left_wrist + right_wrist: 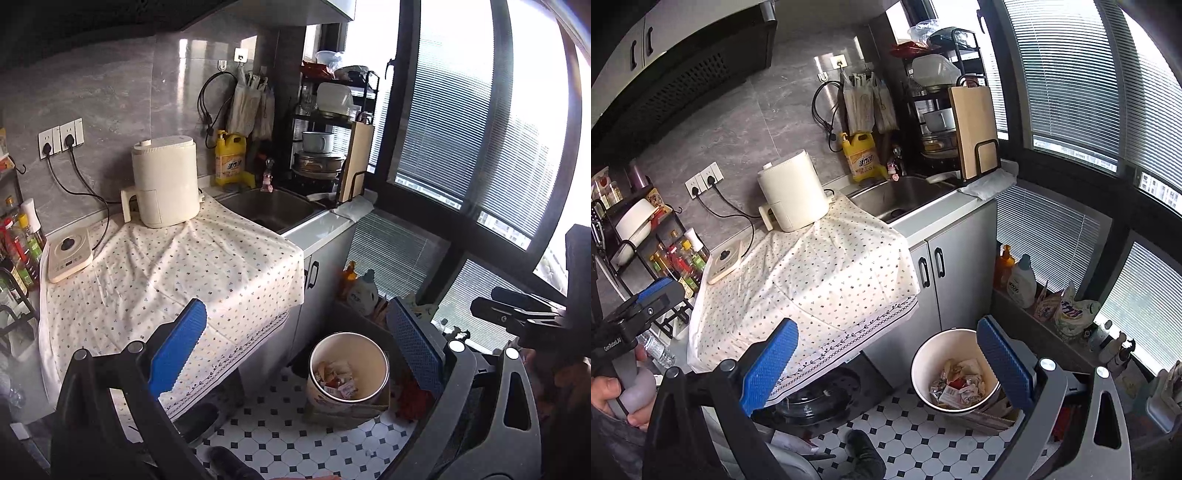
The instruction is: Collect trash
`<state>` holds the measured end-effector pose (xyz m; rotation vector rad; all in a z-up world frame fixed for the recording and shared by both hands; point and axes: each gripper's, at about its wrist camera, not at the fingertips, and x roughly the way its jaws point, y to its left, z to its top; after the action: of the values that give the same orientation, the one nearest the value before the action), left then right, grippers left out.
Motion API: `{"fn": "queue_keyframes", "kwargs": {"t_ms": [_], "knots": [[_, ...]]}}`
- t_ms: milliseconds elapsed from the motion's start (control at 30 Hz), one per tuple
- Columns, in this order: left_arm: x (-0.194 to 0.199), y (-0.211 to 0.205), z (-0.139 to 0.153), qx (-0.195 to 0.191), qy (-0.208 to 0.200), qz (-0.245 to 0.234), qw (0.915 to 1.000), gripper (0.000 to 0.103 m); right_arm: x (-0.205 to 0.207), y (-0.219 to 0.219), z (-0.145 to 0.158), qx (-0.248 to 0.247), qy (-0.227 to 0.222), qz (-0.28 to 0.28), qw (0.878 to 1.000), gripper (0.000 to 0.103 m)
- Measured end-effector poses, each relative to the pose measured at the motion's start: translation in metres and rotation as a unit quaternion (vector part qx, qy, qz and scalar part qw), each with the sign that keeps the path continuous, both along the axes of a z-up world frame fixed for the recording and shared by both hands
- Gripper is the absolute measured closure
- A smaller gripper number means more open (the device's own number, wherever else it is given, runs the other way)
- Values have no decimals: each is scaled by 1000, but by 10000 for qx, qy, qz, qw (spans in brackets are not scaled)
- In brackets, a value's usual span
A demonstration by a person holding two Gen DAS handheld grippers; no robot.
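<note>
A cream trash bin [347, 341] stands on the tiled floor beside the counter, with crumpled wrappers [338, 378] inside. My left gripper [295, 350] hovers above and left of it, open, its blue pads [177, 347] holding nothing. In the right wrist view the same bin [940, 343] and its wrappers [960, 384] lie low between the fingers of my right gripper [888, 363], which is open and holds nothing. The left gripper's body [652, 295] shows at the left edge, held by a hand [613, 398]. The right gripper's body [517, 314] shows at the far right.
A dotted cloth [820, 273] covers the counter, with an air fryer [794, 192] and a small induction cooker [726, 260] on it. Sink [897, 199], yellow soap bottle [862, 155], dish rack and cutting board [975, 129] lie behind. Detergent bottles [1021, 280] line the window ledge.
</note>
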<state>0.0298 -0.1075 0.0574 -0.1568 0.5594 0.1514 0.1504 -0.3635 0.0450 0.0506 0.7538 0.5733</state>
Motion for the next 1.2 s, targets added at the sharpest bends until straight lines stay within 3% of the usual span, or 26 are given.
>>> {"fn": "queue_keyframes", "kwargs": {"t_ms": [1200], "knots": [[-14, 24, 0, -151, -188, 446, 9987, 6, 2, 35, 0, -116, -95, 241, 9996, 8]]}}
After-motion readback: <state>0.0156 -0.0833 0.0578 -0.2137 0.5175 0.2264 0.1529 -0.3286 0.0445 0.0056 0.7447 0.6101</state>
